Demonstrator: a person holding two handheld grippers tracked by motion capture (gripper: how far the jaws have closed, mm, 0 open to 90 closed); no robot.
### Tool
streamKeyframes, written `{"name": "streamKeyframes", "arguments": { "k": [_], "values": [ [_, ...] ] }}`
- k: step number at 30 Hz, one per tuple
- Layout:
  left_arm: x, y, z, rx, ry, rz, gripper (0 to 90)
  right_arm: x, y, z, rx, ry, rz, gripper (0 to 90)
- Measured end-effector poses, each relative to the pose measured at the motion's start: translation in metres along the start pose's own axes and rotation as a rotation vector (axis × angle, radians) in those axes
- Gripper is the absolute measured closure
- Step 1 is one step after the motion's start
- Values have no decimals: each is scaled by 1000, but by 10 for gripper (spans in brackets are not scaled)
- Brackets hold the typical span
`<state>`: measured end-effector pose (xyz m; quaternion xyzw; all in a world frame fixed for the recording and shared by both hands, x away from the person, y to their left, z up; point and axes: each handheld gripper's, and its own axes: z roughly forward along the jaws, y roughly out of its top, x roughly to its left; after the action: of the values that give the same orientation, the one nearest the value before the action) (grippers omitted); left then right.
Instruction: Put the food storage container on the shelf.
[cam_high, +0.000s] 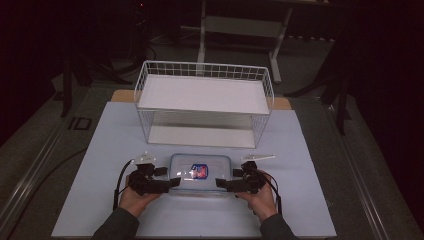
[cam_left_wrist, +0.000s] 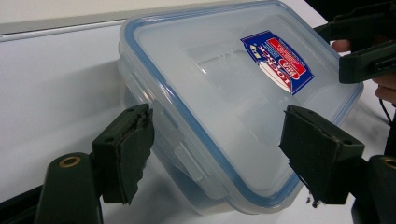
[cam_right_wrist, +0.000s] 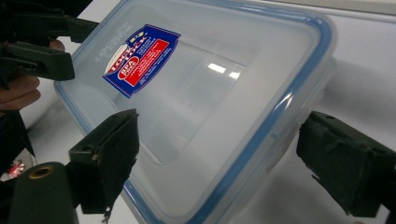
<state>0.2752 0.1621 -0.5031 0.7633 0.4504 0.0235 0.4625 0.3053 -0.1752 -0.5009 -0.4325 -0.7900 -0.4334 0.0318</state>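
Note:
A clear plastic food container (cam_high: 210, 170) with a blue-sealed lid and a red and blue label (cam_high: 199, 171) lies flat on the white table cover. My left gripper (cam_high: 175, 182) is at its left end and my right gripper (cam_high: 217, 183) at its right end, each held in a hand. In the left gripper view the container (cam_left_wrist: 224, 93) has one end between the open jaws of the left gripper (cam_left_wrist: 217, 126), and the pads stand off its sides. The right gripper view has the container (cam_right_wrist: 201, 93) between the wide-open jaws of the right gripper (cam_right_wrist: 219, 140), untouched.
A white wire rack (cam_high: 204, 102) with two white shelves stands just behind the container, its open side facing me. The white table cover (cam_high: 100, 150) reaches out to both sides. Dark floor and a desk frame (cam_high: 240, 25) lie beyond the table.

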Motion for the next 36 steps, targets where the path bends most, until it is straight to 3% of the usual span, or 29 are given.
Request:
{"name": "streamKeyframes", "arguments": {
  "k": [1,3,10,16,18,19,21,22,27,29,32,36],
  "values": [
    [0,0,0,-3,11,-2,247,-1,0,2,3,7,10,110],
    [1,1,3,4,44,-16,148,-2,1,3,2,10,21,110],
    [14,4,12,18,-52,-126,147,-8,1,6,13,59,79,109],
    [18,3,20,42,-121,-231,154,-10,0,7,17,77,98,107],
    [18,3,20,42,-121,-231,152,-11,0,7,17,82,107,107],
    [20,3,21,55,-136,-267,151,-12,-1,8,21,92,123,103],
    [20,2,21,59,-140,-276,151,-13,-1,8,22,96,133,102],
    [22,1,21,65,-157,-303,151,-14,-2,8,27,102,146,103],
    [24,0,19,75,-167,-334,187,-16,-3,8,34,117,173,116],
    [22,1,15,73,-157,-324,240,-15,-3,4,23,111,169,195],
    [25,-3,8,67,-182,-346,289,-16,-4,-2,4,114,172,251],
    [23,-4,2,59,-191,-340,354,-16,-8,-9,-31,124,181,337]
  ]
}}
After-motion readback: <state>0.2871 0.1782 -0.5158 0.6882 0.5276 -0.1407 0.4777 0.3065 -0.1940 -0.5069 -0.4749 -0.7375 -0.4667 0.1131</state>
